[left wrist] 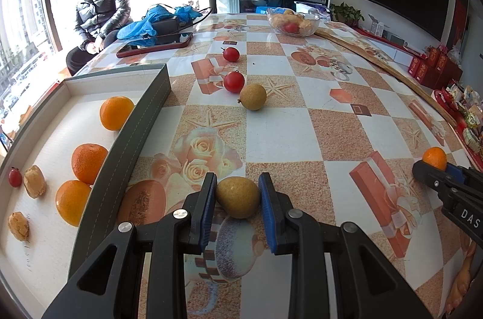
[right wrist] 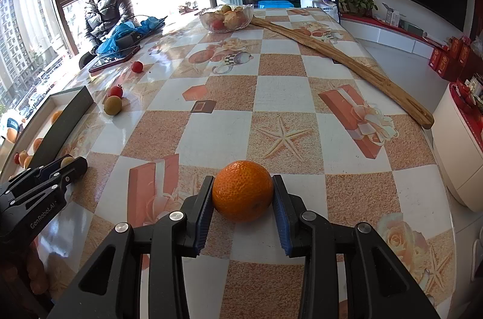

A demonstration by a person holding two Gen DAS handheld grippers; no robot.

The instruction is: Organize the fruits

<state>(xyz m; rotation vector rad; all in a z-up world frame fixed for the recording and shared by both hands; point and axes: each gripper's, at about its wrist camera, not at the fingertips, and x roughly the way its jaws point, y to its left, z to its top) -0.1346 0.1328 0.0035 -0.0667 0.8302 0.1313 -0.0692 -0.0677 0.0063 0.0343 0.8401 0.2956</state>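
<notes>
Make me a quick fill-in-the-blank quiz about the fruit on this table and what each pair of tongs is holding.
1. The right tongs are shut on an ____.
2. The left tongs grip a yellow-brown fruit that rests on the ____.
3. The tray holds ____ oranges.
4. The glass bowl stands at the ____ end of the table.

Missing words: orange; table; three; far

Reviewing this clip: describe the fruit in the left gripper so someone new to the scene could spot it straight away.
Start at the grey-walled tray on the patterned table; just past its near end, the left gripper is shut on a yellow-brown fruit. A similar one lies farther off beside a red tomato; only this one sits between blue pads.
</notes>
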